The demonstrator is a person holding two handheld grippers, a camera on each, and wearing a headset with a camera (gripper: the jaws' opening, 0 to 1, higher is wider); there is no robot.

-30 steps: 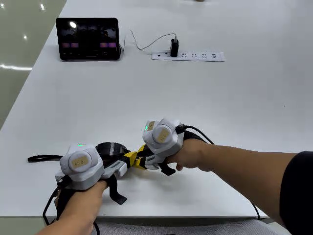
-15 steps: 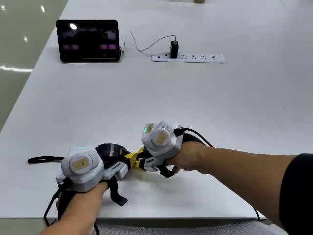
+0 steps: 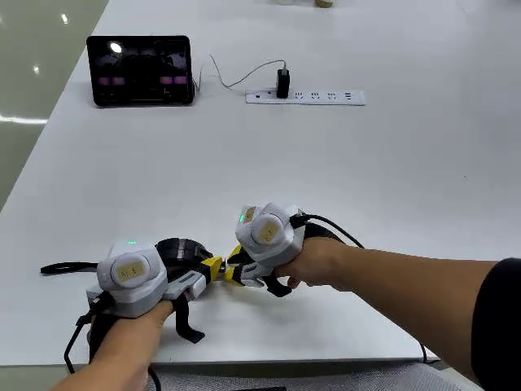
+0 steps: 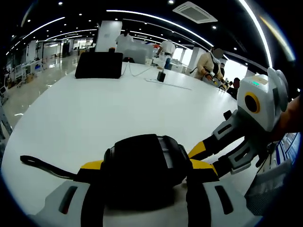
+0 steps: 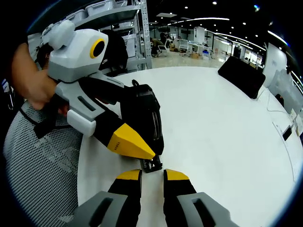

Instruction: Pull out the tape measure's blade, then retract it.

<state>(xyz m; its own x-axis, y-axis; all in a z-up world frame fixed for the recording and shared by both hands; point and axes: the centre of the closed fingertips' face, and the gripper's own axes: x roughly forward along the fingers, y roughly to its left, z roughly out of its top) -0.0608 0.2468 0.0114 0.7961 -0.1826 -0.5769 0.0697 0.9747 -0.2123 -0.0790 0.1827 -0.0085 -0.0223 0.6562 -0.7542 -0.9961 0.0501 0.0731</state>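
Your black, rounded plastic tape measure (image 3: 183, 248) rests on the white bench (image 3: 326, 163), black wrist strap (image 3: 69, 265) trailing left, blade tip (image 5: 151, 165) at its mouth.

A broad stretch of the bare white tabletop (image 3: 350, 163) is left open ahead and to the right; it is bounded at the far side by an upright black tablet (image 3: 139, 70), a long white power strip (image 3: 317, 98) and the thin cable (image 3: 236, 78) run between them. The near edge is crowded: the black round tape measure (image 3: 181, 251) is clamped in the left gripper (image 3: 203, 274), and the right gripper (image 3: 234, 269) is set close against it from the right, hardly any gap being left; a flat black strap (image 3: 69, 266) is laid across the approach from the left.
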